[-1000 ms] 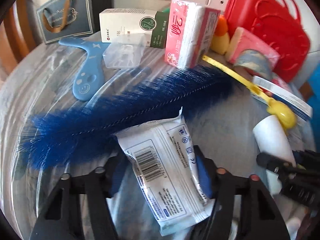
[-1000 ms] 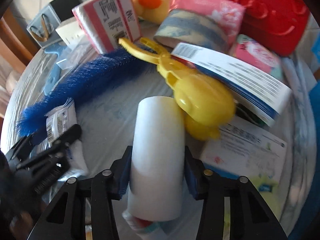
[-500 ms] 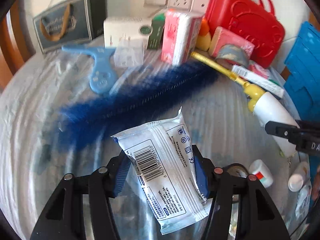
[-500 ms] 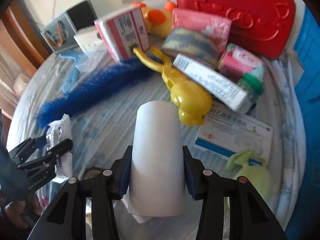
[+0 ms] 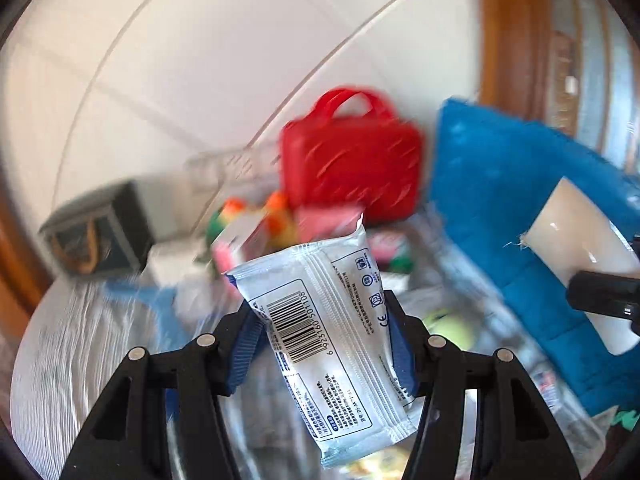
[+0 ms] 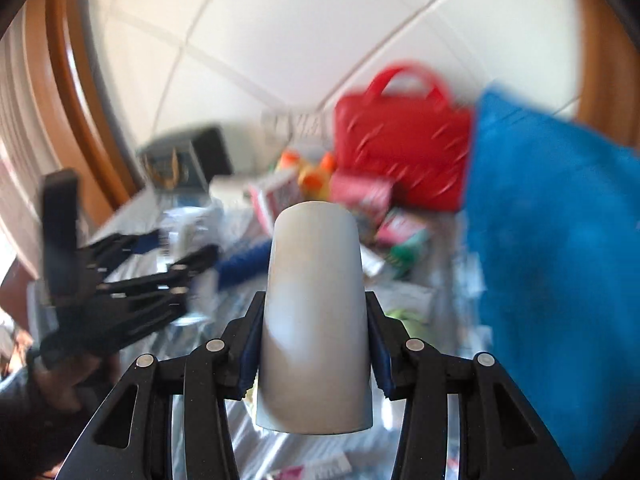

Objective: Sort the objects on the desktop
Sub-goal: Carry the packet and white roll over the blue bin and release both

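Between the blue pads of the left gripper [image 5: 324,344], in the left wrist view, a white wipes packet [image 5: 328,344] is clamped, barcode side up and tilted, its top corner reaching past the fingertips. Beyond it, blurred, stand a red handled case [image 5: 352,160] and, to that case's right, a blue crate [image 5: 516,216]. Far left of the gripper sits a dark gift bag [image 5: 96,236] on the plastic-covered table [image 5: 80,344]. At the right edge a white roll [image 5: 580,256] shows, held in black fingers.

Seen from the right wrist view, the right gripper [image 6: 314,344] is clamped on that white roll [image 6: 314,320], which stands upright between the pads and juts forward. To its left the other gripper [image 6: 140,280] appears blurred. Ahead lie the red case [image 6: 400,152] and, to the right, the blue crate [image 6: 560,260].
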